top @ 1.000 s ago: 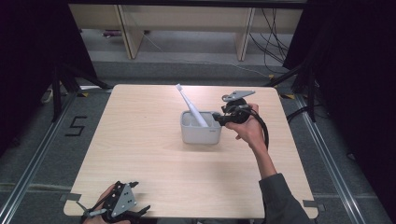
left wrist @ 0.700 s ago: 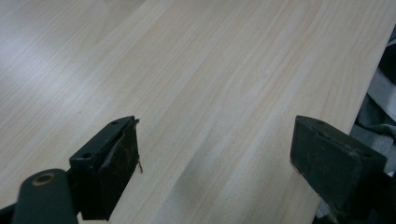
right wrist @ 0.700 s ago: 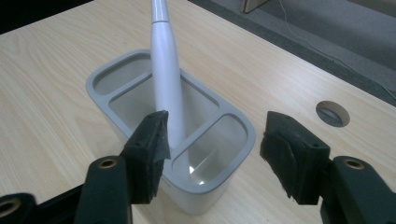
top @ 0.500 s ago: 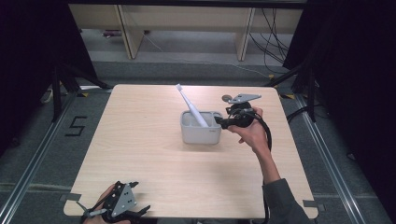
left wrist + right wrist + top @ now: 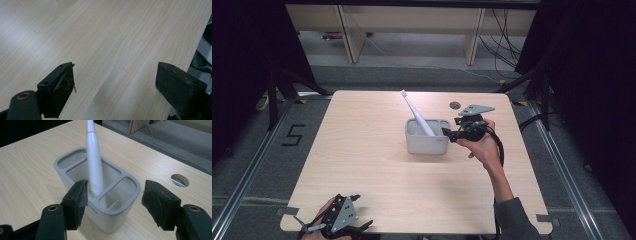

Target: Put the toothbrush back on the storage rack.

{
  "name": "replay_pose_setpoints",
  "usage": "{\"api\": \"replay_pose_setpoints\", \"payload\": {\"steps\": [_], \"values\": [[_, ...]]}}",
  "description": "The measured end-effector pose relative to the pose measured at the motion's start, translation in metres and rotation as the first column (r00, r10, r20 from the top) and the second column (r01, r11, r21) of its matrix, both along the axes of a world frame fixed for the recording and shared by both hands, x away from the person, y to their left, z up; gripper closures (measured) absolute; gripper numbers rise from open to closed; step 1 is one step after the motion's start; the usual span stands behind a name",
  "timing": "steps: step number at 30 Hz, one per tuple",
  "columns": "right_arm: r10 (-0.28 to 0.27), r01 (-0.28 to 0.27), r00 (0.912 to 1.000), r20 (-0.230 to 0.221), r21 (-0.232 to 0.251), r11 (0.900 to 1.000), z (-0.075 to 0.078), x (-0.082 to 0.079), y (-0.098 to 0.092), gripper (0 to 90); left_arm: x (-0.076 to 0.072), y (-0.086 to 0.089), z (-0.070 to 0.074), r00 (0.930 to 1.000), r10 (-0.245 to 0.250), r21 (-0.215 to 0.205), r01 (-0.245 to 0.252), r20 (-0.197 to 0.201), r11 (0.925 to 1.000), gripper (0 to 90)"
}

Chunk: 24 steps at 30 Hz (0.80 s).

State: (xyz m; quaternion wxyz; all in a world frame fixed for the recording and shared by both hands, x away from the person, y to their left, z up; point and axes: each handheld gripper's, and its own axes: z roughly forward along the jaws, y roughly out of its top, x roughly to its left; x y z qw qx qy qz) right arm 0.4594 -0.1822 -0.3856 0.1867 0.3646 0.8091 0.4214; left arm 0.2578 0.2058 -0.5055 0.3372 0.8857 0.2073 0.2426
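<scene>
A grey-white holder (image 5: 427,144) with three compartments stands at the middle of the table. A white toothbrush (image 5: 414,112) stands in its middle compartment and leans toward the far left. My right gripper (image 5: 446,133) is at the holder's right end, open, and its jaws have just been opening. In the right gripper view the holder (image 5: 113,218) lies just ahead of the right gripper (image 5: 116,195), whose pads press on nothing, and the toothbrush (image 5: 94,162) rises beyond them. My left gripper (image 5: 362,212) rests open at the table's near left edge, with bare wood between the left gripper's (image 5: 115,82) jaws.
A round cable hole (image 5: 455,105) lies in the table behind the right hand. Beyond the table's far edge stand shelf legs (image 5: 347,35) and loose cables (image 5: 507,30) on the floor. A dark drape (image 5: 592,75) hangs at the right.
The right hand has shifted slightly at the holder's right end. The toothbrush keeps its lean in the holder, and the left gripper has stayed where it was.
</scene>
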Motion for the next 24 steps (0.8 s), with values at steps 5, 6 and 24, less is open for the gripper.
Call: {"api": "replay_pose_setpoints", "payload": {"steps": [5, 6, 24], "values": [[-0.015, 0.015, 0.9999, 0.009, -0.008, 1.0, -0.004, -0.0016, -0.0014, 36.0, 0.0001, 0.001, 0.0013, 0.9999, -0.01, -0.009, 0.01, -0.013, 0.9999, 14.9], [-0.003, 0.003, 0.9999, 0.016, -0.009, 1.0, -0.006, -0.0003, -0.0022, 35.8, 0.0, 0.001, 0.0013, 0.9999, -0.01, -0.009, 0.01, -0.013, 0.9999, 14.9], [-0.004, 0.004, 0.9999, 0.009, -0.007, 1.0, -0.0069, -0.0076, -0.0069, 29.0, -0.0003, 0.0006, 0.0017, 0.9999, -0.008, 0.003, 0.008, 0.007, 1.0, 14.9]]}}
